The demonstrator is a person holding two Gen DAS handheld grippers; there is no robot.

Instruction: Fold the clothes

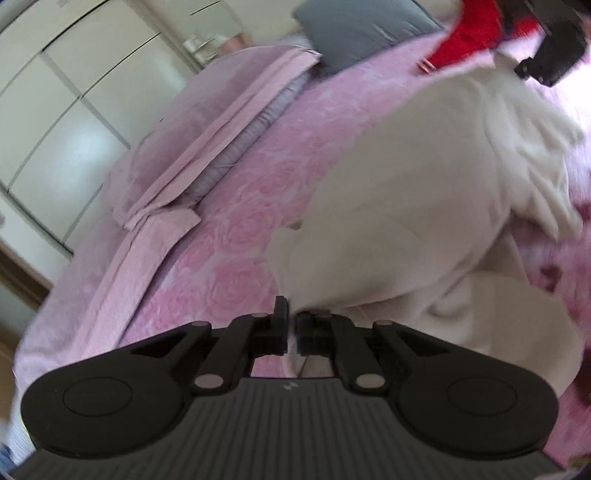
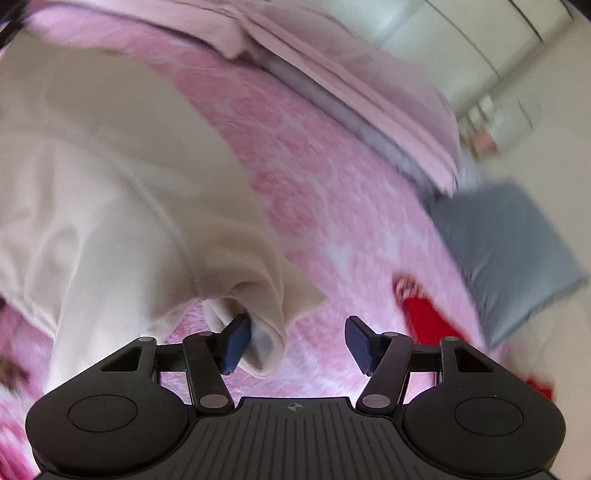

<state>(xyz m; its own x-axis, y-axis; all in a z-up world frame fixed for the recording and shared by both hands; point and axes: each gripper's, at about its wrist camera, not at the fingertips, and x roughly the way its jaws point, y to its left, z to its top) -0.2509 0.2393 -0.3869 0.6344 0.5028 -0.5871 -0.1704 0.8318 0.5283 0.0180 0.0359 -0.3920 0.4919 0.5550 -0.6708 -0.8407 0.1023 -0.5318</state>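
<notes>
The cream garment point(image 1: 406, 192) lies spread on the pink rose-patterned bedspread point(image 1: 229, 221), and every place here is best told from that garment. The left gripper point(image 1: 291, 332) sits at the garment's near edge with its jaws clenched on a thin fold of the cream cloth, which runs down between the pads; pinching a hem like this gives a firm hold for lifting or pulling the cloth flat. The right gripper point(image 2: 295, 343) is at another edge of the garment point(image 2: 122, 192), its jaws released and apart. A rolled lip of cloth rests against the left blue pad point(image 2: 236, 343) while the other pad stands clear of it, so nothing is gripped on this side.

Beyond the garment, a red piece of clothing point(image 1: 465, 40) lies on the bedspread, with a grey pillow point(image 1: 362, 33) further off and a folded pink blanket point(image 1: 207, 140) along the far side.

The fold looks barely begun; the picture is blurred.
</notes>
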